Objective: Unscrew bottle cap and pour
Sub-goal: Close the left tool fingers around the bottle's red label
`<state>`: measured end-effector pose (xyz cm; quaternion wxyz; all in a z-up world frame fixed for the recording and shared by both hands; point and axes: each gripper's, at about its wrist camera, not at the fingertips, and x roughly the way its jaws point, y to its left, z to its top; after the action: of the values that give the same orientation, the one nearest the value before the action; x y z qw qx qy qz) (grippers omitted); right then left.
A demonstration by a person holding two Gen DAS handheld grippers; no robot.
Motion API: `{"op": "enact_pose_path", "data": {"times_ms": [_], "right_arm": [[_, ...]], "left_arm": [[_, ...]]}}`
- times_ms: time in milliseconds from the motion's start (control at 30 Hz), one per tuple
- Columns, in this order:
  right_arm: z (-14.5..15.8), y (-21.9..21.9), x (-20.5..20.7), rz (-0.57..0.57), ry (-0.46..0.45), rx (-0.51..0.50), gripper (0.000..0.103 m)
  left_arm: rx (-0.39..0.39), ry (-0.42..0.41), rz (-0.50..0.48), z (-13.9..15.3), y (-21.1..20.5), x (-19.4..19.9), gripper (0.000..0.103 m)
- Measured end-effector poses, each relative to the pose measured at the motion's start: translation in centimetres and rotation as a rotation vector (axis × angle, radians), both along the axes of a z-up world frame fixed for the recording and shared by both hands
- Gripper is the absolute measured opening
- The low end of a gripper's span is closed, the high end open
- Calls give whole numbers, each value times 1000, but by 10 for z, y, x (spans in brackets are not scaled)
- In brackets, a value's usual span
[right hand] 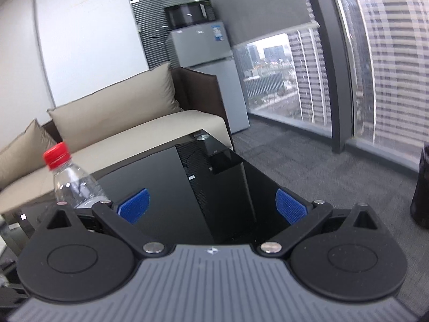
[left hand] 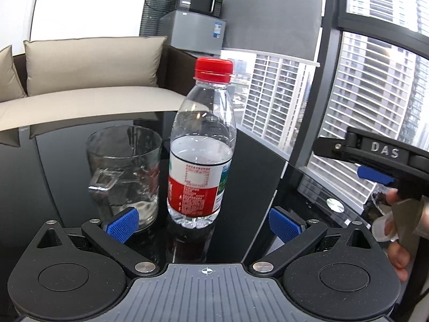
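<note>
A clear plastic water bottle (left hand: 201, 158) with a red cap (left hand: 213, 69) and a red-and-white label stands upright on the black glass table (left hand: 257, 166), about half full. My left gripper (left hand: 203, 226) is open, its blue pads level with the bottle's base, and the bottle stands just ahead between them. A clear glass tumbler (left hand: 124, 171) stands left of the bottle. In the right wrist view the bottle (right hand: 72, 185) is at the far left, outside my open, empty right gripper (right hand: 211, 206). The right gripper (left hand: 375, 161) also shows at the right edge of the left wrist view.
A beige sofa (left hand: 88, 80) with cushions runs behind the table. A grey fridge (right hand: 206, 61) with a microwave (left hand: 198, 0) on top stands in the corner. Tall windows (right hand: 388, 67) line the right side. A dark bin (right hand: 422, 187) stands on the carpet at right.
</note>
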<state>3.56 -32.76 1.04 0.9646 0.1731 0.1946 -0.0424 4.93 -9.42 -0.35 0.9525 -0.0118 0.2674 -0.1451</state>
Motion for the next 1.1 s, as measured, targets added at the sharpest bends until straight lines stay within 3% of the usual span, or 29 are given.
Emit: {"op": "enact_pose_path", "data": {"times_ms": [800,1100], "right_arm": [[-2,-8,8,-12,38,82,103],[-3,-7,7,-28,35,74,103]], "left_arm": [[84,-68,-5,-5,-30,30,100],[142,-86,4,-7,-33,37,81]]}}
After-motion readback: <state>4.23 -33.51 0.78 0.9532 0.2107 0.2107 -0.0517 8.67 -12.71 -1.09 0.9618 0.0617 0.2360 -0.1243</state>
